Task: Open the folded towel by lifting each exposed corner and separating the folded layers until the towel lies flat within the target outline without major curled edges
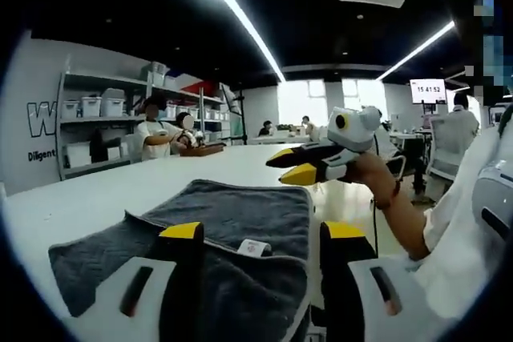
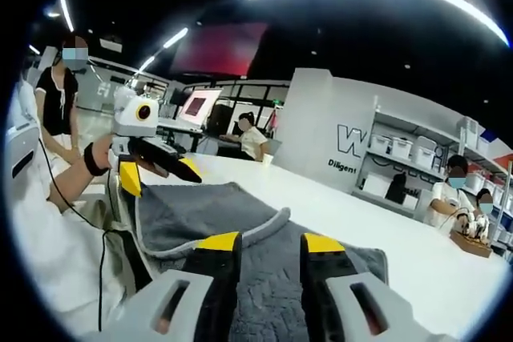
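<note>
Both grippers hang over the towel, jaws apart and holding nothing.

The folded dark grey terry towel [image 1: 232, 238] lies on the white table [image 1: 96, 194] just under the left gripper [image 1: 260, 234]; the right gripper [image 2: 268, 242] hovers at its opposite edge, each gripper facing the other across the towel.

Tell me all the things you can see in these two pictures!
towel: one, dark grey, folded, on the table near its edge
label: one, white, on the towel
table: one, white, long
shelves: one set, grey, by the wall, holding white boxes
clock screen: one, white, far back
people: several, seated or standing in the background
left gripper: one, white with yellow tips, open, over the towel
right gripper: one, white with yellow tips, open, over the towel
</note>
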`<state>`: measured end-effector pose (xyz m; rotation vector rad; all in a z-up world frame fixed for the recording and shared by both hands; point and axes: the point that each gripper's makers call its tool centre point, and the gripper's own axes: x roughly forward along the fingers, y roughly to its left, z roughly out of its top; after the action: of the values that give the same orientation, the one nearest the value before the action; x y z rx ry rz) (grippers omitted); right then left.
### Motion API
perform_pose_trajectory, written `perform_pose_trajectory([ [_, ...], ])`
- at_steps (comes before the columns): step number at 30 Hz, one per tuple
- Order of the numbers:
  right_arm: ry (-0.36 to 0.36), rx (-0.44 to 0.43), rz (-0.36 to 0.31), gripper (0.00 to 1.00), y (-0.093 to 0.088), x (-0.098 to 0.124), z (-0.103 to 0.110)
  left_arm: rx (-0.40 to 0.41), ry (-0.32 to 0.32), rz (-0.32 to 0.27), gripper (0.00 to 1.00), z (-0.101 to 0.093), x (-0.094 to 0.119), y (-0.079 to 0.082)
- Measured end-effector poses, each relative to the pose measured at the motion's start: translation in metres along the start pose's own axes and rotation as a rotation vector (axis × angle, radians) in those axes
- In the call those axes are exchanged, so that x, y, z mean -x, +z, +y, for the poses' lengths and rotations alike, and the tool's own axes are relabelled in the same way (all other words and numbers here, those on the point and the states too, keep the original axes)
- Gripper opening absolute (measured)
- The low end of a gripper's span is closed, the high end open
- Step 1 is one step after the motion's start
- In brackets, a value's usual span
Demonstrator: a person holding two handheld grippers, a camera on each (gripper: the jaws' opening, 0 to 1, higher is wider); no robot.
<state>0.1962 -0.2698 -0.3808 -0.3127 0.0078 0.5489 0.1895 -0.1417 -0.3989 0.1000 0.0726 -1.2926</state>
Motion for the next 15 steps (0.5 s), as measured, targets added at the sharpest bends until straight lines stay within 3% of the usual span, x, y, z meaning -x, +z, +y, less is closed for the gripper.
perform_pose_trajectory([
  [5,-0.016,-0.007,0.012,0.24,-0.004,0.002,-0.005,-0.005,0.008,0.01,0.56,-0.007,-0.002,-0.008],
  [11,-0.009,-0.005,0.008,0.25,-0.004,0.002,-0.003,0.013,-0.032,0.025,0.54,-0.021,-0.008,-0.02],
  [15,-0.013,-0.01,0.017,0.25,-0.007,0.003,-0.004,-0.021,-0.034,0.081,0.53,-0.028,-0.009,-0.031],
])
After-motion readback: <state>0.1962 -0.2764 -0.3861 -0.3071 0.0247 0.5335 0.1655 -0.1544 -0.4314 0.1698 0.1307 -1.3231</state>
